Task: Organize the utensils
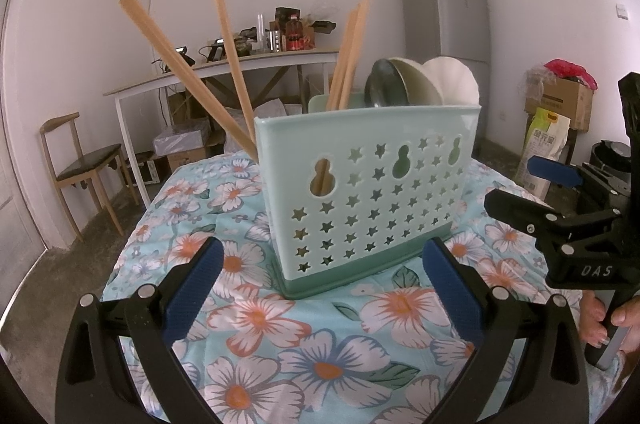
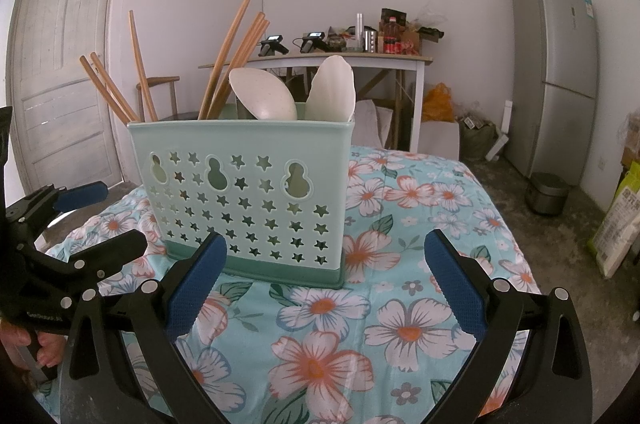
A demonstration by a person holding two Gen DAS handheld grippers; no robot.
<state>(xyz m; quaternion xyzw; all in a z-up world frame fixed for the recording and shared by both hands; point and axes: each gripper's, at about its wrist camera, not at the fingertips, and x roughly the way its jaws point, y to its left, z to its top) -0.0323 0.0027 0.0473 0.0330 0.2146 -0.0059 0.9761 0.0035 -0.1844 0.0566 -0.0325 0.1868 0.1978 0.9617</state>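
The pale green star-perforated plastic utensil holder [image 2: 244, 192] hides the lower ends of the wooden chopsticks [image 2: 224, 64] and the white plastic spoons' [image 2: 264, 96] handles.

Not much readable text here, honestly. The clearest bit is white lettering "DAS" on the black plastic body of the right gripper [image 1: 520, 190], seen from the left wrist camera; its fingers stand apart. The left gripper [image 2: 98, 214] has a small white print on its black body in the right wrist view, starts something like "Gen", rest is too small to make out. The yellow-green and white sack [image 1: 545, 148] on the floor has big Chinese characters, can't read them. The tall grey fridge [image 1: 448, 10] has a blue-white sticker near its top, illegible.
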